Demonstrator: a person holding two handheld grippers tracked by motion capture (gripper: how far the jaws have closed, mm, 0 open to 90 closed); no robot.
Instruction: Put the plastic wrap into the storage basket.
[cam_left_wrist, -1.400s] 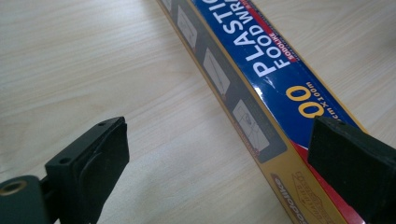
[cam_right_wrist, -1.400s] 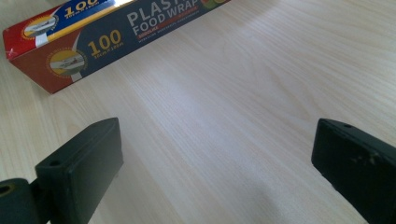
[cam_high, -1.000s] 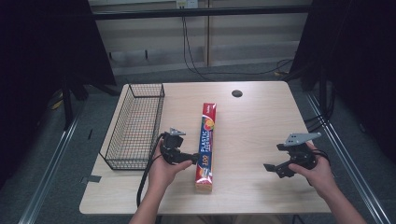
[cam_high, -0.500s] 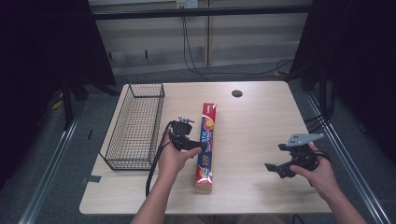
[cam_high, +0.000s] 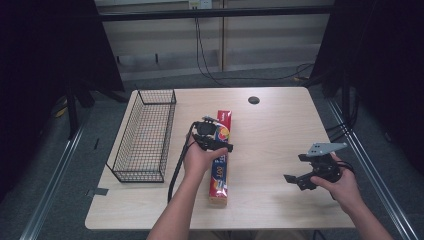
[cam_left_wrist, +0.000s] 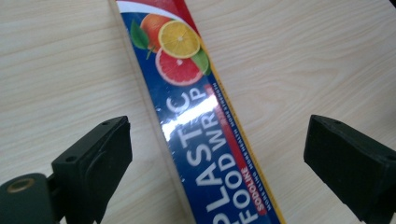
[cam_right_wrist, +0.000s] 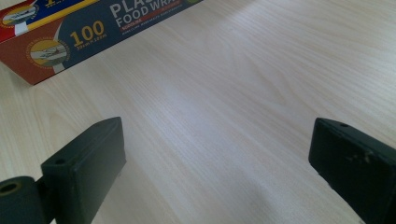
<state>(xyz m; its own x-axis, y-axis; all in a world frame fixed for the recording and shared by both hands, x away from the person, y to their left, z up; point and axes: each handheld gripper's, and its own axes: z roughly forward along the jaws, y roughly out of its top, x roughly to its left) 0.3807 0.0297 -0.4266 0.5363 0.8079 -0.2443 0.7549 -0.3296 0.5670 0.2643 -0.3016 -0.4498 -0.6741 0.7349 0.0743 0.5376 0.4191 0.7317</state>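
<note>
A pale wooden table (cam_high: 280, 125) in a dark-curtained room, cables trailing down the back wall. The plastic food wrap box (cam_high: 220, 165) lies lengthwise near the table's middle, its near end close to the front edge, and the left gripper (cam_high: 216, 145) hangs right over it. In the left gripper view the black jaws stand wide apart, straddling the box with nothing pinched yet. The wire basket (cam_high: 145, 135) waits along the left edge. Over by the right edge, the right gripper (cam_high: 310, 172) hovers above bare wood, spread and empty. The risk from here: that glossy box is long, so a grab away from its middle could let it tip or slip, and a skewed approach may nudge it sideways instead.
</note>
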